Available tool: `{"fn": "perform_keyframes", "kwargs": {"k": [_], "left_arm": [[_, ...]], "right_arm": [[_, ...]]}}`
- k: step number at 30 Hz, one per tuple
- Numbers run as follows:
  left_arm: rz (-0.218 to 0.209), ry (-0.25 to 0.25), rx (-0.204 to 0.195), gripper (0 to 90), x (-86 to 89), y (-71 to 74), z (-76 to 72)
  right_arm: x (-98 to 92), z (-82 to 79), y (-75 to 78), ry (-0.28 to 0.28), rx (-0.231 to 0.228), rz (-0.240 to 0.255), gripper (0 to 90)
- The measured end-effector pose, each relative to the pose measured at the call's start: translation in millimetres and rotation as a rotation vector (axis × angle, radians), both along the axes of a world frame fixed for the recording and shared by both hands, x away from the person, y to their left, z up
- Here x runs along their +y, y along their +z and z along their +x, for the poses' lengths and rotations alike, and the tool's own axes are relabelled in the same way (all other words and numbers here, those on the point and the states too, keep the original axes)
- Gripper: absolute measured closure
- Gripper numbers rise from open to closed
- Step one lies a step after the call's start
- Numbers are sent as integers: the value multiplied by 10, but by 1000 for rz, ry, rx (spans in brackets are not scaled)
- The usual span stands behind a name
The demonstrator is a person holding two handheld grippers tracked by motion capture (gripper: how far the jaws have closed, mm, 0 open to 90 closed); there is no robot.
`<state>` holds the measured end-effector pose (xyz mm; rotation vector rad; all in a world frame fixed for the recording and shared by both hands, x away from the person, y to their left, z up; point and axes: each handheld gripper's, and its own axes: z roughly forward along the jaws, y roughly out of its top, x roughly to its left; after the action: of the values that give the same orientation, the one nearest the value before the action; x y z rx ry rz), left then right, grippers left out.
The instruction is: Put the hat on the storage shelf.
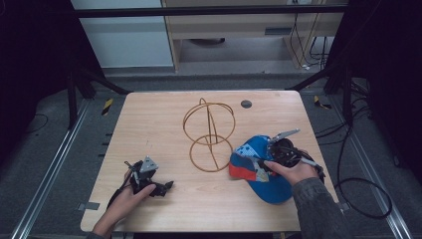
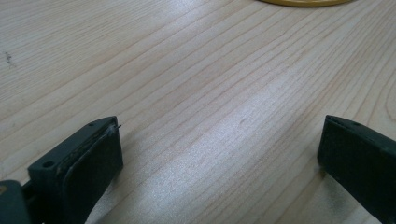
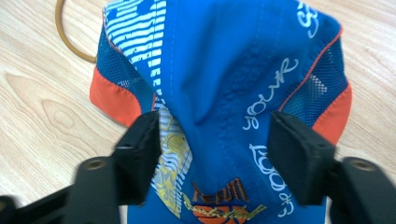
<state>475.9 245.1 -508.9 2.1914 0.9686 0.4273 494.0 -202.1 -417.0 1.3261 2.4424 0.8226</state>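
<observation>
Blue cap: a cap (image 1: 259, 172) of blue fabric with an orange edge and mesh side panels lies at the near right of the wooden table (image 1: 164, 119), just right of the wire stand.
Cap detail: the right gripper view shows white lettering, white stripes and an orange and yellow embroidered emblem on the cap (image 3: 219, 70); the high view gives no more than patches of colour.
Right gripper: the right gripper (image 1: 271, 158) sits over the cap in the person's hand; in the right gripper view (image 3: 212, 156) its two black jaws stand partly spread on either side of the crown's raised fold, with fabric between them, and whether the pads press the cloth cannot be told.
Left gripper: the left gripper (image 1: 161, 188) rests at the near left, held by the other hand, well apart from the cap; its own view (image 2: 219, 158) shows the jaws spread wide with bare wood grain between them.
Wire stand: a golden stand of wire rings (image 1: 209, 132) stands at the table's middle; the left gripper view catches a yellow arc (image 2: 306, 2) of it at the far edge.
Grey disc: a small dark disc (image 1: 246, 104) lies on the far side of the table.
</observation>
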Motion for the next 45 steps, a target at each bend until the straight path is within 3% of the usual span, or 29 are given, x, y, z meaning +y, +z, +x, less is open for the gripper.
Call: {"fn": "perform_keyframes", "kwargs": {"k": [7,8,9,11,15,21,41,45], "left_arm": [[0,0,0,0,0,0,1],[0,0,0,0,0,0,1],[1,-1,-1,0,0,0,1],[0,0,0,0,-1,0,1],[0,0,0,0,0,0,0],[0,-1,0,0,0,0,0],[-1,1,0,0,-1,0,-1],[-1,1,0,0,-1,0,-1]], "right_arm": [[5,15,-49,12,47,-21,623],[5,15,-49,12,47,-21,623],[9,15,-53,21,51,-18,733],[-3,15,-47,26,56,-9,822],[-33,12,-20,29,70,8,893],[-74,-4,59,53,63,-1,899],[-346,-133,641,78,-28,56,899],[-380,-139,812,70,-69,52,899]]}}
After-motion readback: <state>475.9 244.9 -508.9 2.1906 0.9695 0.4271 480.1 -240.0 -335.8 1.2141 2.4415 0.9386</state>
